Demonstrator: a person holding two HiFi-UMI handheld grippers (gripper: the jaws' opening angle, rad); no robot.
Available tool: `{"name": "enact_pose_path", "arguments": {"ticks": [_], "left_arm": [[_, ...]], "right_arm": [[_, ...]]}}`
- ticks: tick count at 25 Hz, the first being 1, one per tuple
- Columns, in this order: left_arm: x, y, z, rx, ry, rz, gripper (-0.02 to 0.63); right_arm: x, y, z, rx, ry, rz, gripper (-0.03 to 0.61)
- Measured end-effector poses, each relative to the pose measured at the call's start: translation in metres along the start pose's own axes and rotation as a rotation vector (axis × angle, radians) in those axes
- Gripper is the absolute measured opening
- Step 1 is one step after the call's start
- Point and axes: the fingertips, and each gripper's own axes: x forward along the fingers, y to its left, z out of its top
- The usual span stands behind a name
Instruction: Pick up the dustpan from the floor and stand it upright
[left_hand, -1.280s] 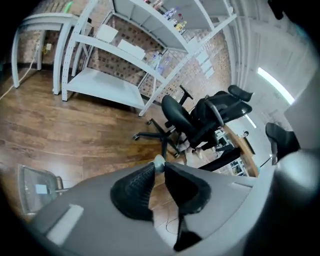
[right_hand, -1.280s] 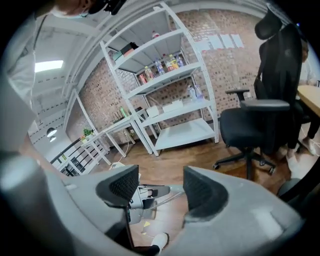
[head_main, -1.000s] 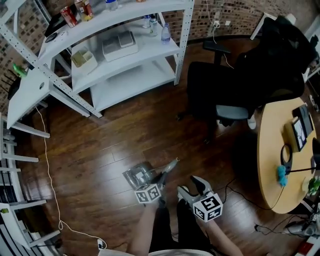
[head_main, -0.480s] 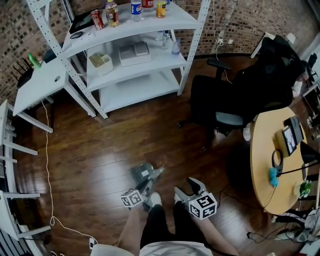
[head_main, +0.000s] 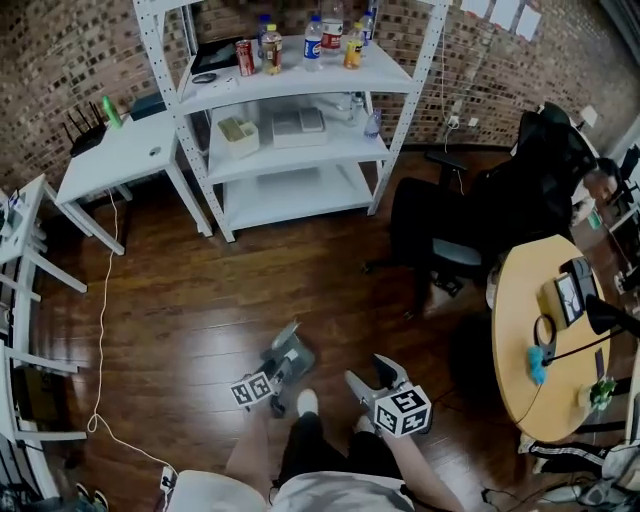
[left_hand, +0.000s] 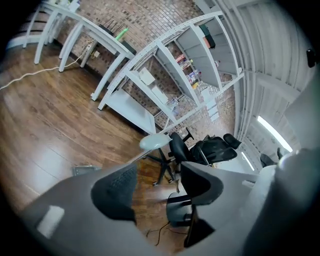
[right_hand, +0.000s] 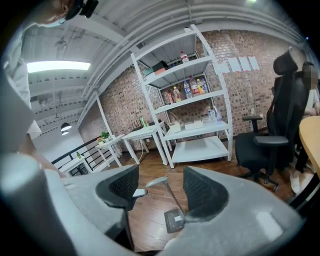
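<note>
The grey dustpan (head_main: 291, 354) stands on the wood floor just ahead of my feet, its handle tip (head_main: 288, 331) raised. My left gripper (head_main: 282, 369) is right behind it with its jaws opening; in the left gripper view (left_hand: 157, 171) the handle (left_hand: 155, 142) rises beyond the parted jaws with no pad pressing on it, and the pan (left_hand: 84, 170) rests on the floor. My right gripper (head_main: 372, 376) hovers to the right, open and empty. Through its jaws (right_hand: 161, 185) I see the dustpan (right_hand: 174, 220) upright with its handle (right_hand: 157, 181) leaning left.
A white shelving unit (head_main: 300, 150) with bottles stands against the brick wall, a white desk (head_main: 110, 160) to its left. A black office chair (head_main: 450, 230) and a round wooden table (head_main: 530, 330) are on the right. A white cable (head_main: 100, 330) trails across the floor at left.
The left gripper drew back to the left and its jaws parted off the handle. The dustpan went from lying with its handle slanting right to standing. The right gripper rose a little.
</note>
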Motion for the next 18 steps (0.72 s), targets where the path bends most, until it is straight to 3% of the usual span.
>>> {"name": "enact_pose_path", "arguments": {"ticks": [4,10,14,18], "left_arm": [[-0.049,-0.022,-0.008,0.097,-0.096,0.061,0.317],[-0.191,-0.174,-0.007,0.403,-0.369,0.134,0.307],[-0.275,-0.282,-0.045,0.625,-0.523,0.206,0.275],[-0.326,-0.344,-0.128,0.716,-0.636,0.247,0.275]], "right_arm": [[-0.031,0.022,-0.001,-0.027,-0.048,0.080,0.265],[-0.137,0.077,0.014,-0.090,-0.117,0.184,0.265],[-0.226,0.084,0.023,-0.219,-0.212,0.136,0.265],[-0.299,0.080,-0.001,-0.365,-0.303,0.060,0.270]]}}
